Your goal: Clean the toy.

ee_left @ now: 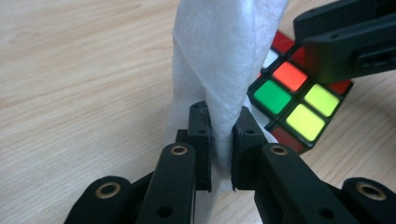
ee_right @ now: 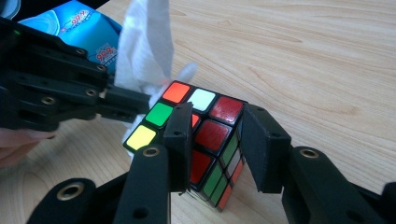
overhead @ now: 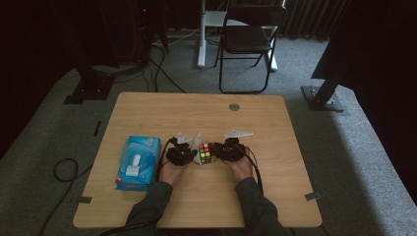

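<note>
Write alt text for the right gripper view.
The right hand-held gripper clamps a scrambled puzzle cube on a wooden table. The left hand-held gripper holds a white wipe at the cube's far side, a blue wipes pack behind.

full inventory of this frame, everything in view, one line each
puzzle cube: 1, black with red, green, yellow, orange and white tiles, table centre, between the two grippers
wipe: 1, white, pinched upright beside the cube
wipe pack: 1, blue with white lid, table left
table: 1, light wood, grey disc near far edge
folding chair: 1, black, on the floor beyond the table
carpet: grey, around the table
floor cable: 1, black, left of the table
left gripper: 1, black, jaws shut on the wipe
right gripper: 1, black, jaws clamping the cube's sides
hands: 2, in dark sleeves, at the table's near edge
</note>
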Demonstrator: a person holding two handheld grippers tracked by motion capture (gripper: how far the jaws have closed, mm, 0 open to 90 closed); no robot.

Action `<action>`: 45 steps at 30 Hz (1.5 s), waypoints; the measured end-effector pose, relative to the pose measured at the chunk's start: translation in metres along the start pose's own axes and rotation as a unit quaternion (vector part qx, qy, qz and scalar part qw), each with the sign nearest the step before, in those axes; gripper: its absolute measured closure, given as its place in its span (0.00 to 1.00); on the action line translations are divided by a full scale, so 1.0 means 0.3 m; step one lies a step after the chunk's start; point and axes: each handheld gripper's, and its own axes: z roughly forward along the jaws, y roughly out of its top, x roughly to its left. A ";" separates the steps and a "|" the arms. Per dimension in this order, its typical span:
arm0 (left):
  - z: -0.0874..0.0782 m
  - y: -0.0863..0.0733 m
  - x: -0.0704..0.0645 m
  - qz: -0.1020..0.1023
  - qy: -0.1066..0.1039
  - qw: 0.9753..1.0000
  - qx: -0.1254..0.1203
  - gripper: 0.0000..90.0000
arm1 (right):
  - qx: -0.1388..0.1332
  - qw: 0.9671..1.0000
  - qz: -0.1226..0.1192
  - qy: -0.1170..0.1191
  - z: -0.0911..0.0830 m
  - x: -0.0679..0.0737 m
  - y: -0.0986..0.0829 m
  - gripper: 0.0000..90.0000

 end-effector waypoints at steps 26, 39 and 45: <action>-0.031 0.016 0.018 -0.003 -0.005 1.000 -0.012 0.90 | -0.002 1.000 -0.002 0.006 0.000 -0.003 -0.001 0.73; -0.058 0.020 -0.027 0.009 -0.017 1.000 -0.011 0.90 | -0.001 1.000 -0.001 0.006 0.000 -0.003 -0.001 0.74; -0.045 0.004 -0.020 0.002 -0.018 1.000 -0.006 0.90 | -0.002 1.000 0.001 0.005 0.000 -0.001 -0.002 0.74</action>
